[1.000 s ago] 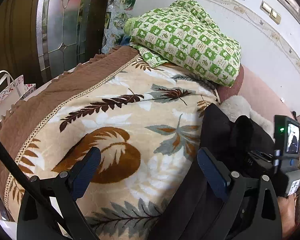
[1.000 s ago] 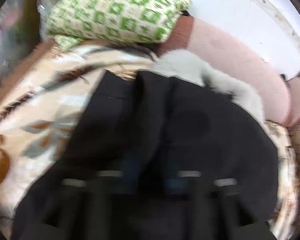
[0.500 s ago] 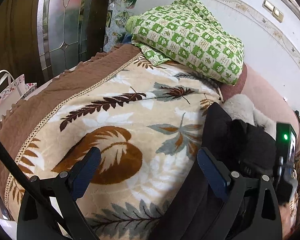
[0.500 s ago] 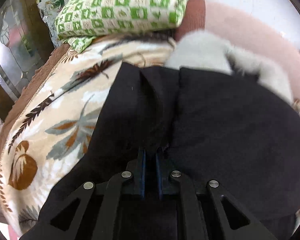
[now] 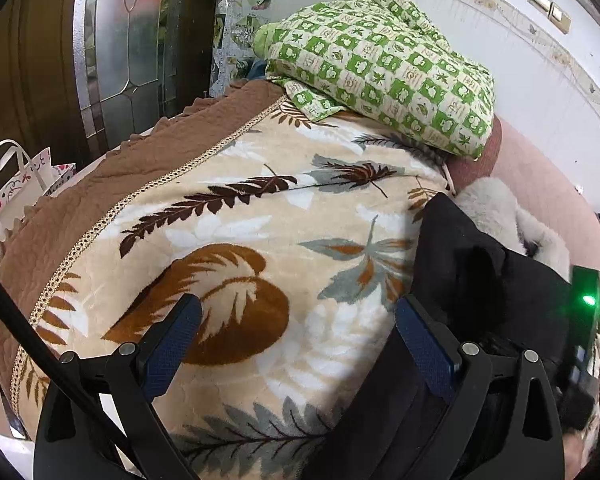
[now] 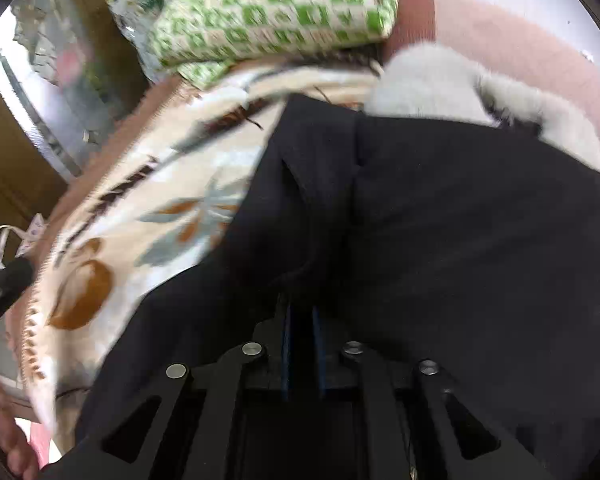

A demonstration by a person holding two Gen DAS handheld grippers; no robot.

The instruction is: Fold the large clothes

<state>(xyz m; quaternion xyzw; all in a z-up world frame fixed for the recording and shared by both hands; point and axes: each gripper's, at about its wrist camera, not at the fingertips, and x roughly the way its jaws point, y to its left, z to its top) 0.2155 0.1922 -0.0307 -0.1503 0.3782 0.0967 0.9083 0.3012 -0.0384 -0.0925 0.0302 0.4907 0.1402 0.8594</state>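
Two grippers, but only one is doing any work. The right gripper (image 6: 302, 320) is pinched almost shut on a ridge of the black coat (image 6: 460, 240). Its jaws have just eased open a hair, but the fold is still between them. Over the last second it tipped nose-down and sank toward the cloth, so the coat now fills the view from 12 to 5 o'clock. The pale fur trim (image 6: 440, 80) is up at 1 o'clock.

The left gripper (image 5: 296, 304) hasn't budged. It's wide open with nothing in it, hanging over the leaf-print blanket (image 5: 260, 208), and the coat lies at 4 o'clock of it.

My guess is a fold is being laid down. The left could pin the edge next.
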